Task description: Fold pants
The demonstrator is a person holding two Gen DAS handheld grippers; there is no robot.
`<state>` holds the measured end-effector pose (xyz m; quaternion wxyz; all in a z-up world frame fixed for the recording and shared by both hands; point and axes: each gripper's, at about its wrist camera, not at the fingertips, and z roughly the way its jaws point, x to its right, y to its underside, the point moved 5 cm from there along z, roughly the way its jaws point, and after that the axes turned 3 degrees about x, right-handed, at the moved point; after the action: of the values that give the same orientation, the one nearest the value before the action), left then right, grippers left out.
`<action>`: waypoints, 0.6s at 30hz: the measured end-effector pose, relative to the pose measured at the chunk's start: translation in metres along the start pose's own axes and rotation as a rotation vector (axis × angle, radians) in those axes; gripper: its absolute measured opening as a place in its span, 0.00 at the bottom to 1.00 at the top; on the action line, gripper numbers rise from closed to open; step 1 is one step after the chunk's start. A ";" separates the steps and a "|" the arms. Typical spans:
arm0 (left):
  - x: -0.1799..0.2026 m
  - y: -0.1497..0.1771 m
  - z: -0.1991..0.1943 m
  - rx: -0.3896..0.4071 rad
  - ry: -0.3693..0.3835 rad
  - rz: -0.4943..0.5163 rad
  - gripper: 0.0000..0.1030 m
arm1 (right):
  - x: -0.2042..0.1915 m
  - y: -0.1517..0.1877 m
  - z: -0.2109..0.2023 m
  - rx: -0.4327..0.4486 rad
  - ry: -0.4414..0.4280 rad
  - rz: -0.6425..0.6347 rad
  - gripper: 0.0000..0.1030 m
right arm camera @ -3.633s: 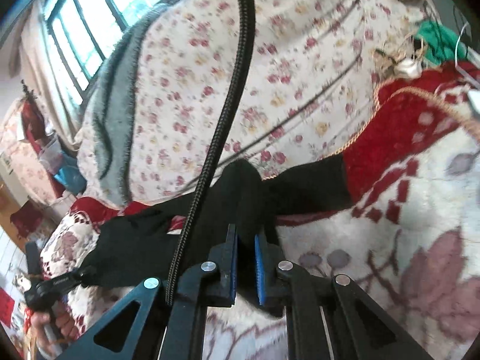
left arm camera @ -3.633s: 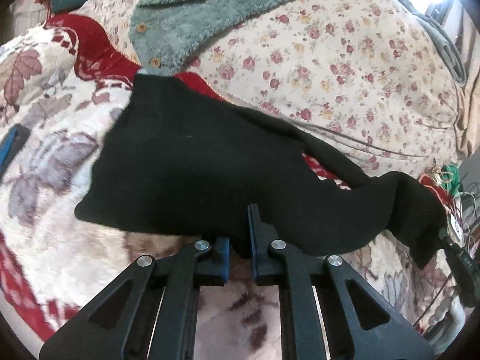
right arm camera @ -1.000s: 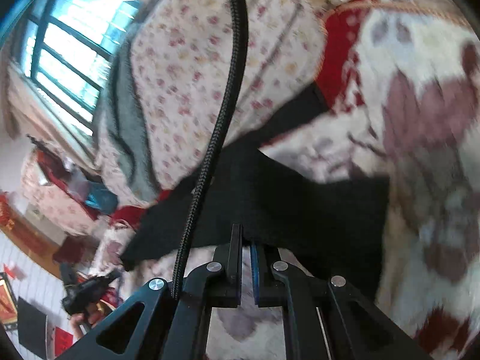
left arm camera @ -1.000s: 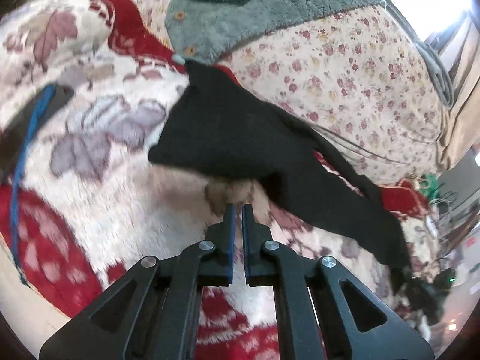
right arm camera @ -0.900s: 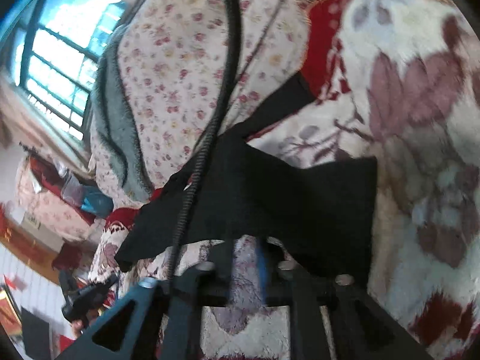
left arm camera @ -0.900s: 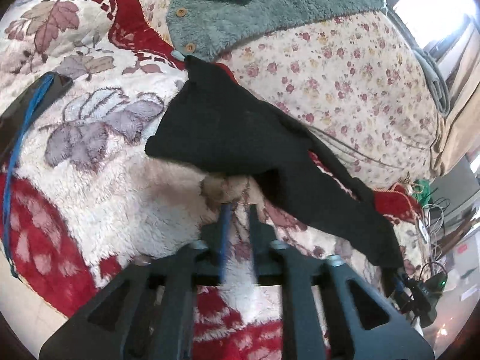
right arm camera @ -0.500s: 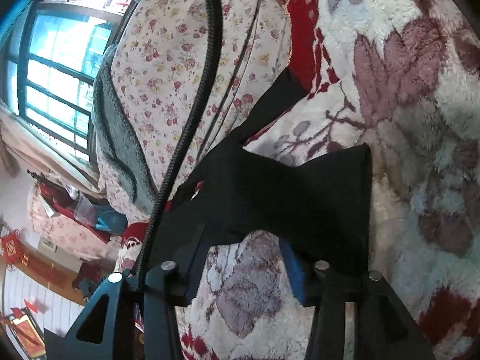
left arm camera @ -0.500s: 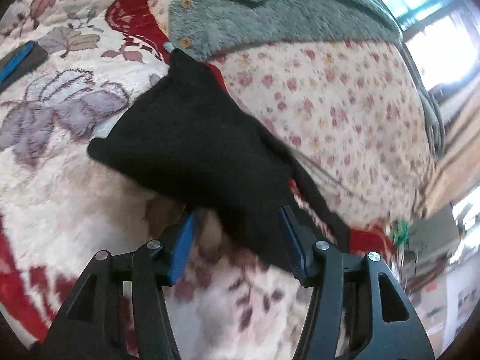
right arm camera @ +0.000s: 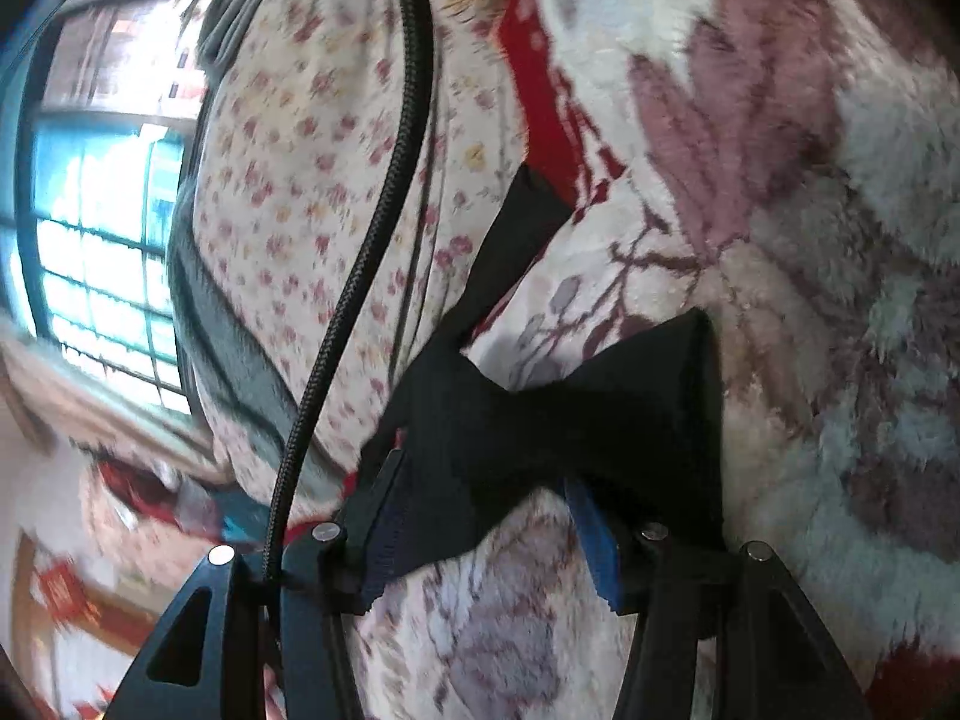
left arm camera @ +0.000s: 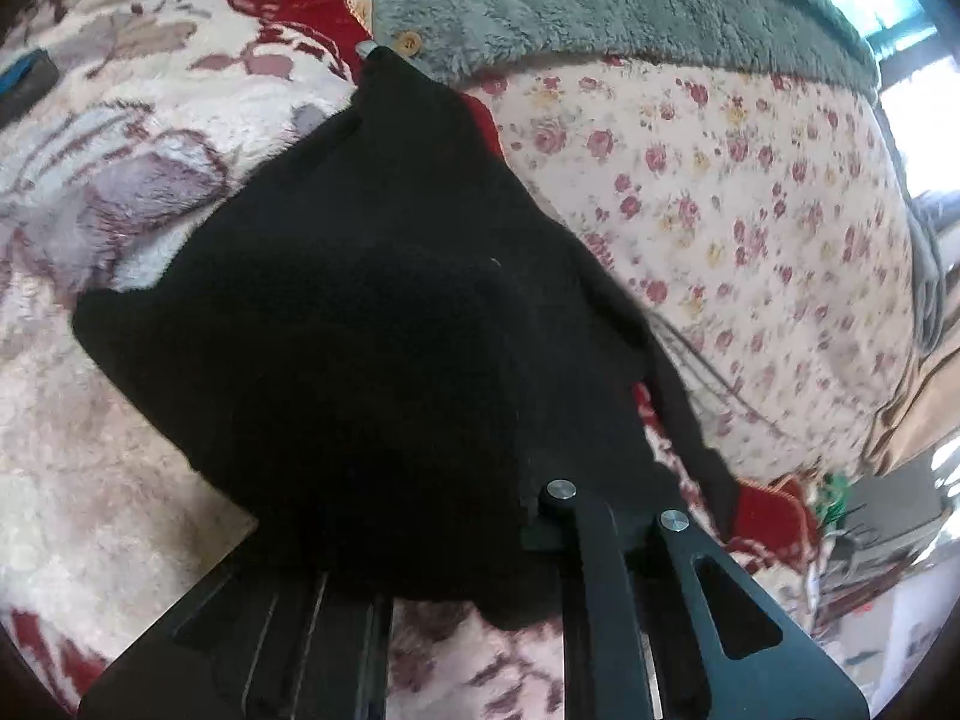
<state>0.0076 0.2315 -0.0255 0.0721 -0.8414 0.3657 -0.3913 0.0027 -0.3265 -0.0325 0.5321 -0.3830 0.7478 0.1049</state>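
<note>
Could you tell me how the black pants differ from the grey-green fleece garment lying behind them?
The black pants are plain, dark and smooth-looking; the grey-green fleece garment is pale, shaggy and has wooden-looking buttons. The pants lie on the red and cream plush blanket, while the fleece is draped over the floral quilt. The pants lie right in front of the left gripper's fingers; the fleece lies further off. Both are soft clothing.

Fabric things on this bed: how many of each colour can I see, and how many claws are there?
Black: 1, the pants
Grey-green: 1, the fleece garment with wooden buttons
Cream with small roses: 1, the floral quilt
Red and cream: 1, the plush blanket underneath
Claws: 2, the left claw and the right claw, both open
Total: 4 fabric things, 2 claws
</note>
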 end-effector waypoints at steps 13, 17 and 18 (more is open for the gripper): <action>-0.018 -0.017 -0.102 0.085 -0.023 0.154 0.06 | -0.079 0.009 -0.037 0.060 0.004 -0.469 0.04; -0.042 -0.001 -0.111 0.020 -0.085 0.217 0.07 | -0.077 0.054 -0.028 -0.225 0.100 -0.545 0.04; -0.050 0.007 -0.107 -0.004 -0.109 0.223 0.07 | -0.069 0.058 -0.029 -0.252 0.125 -0.518 0.05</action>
<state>-0.0939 0.2776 0.0149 0.1334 -0.8155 0.4535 -0.3339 -0.0478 -0.2707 0.0254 0.4421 -0.6299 0.6376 0.0339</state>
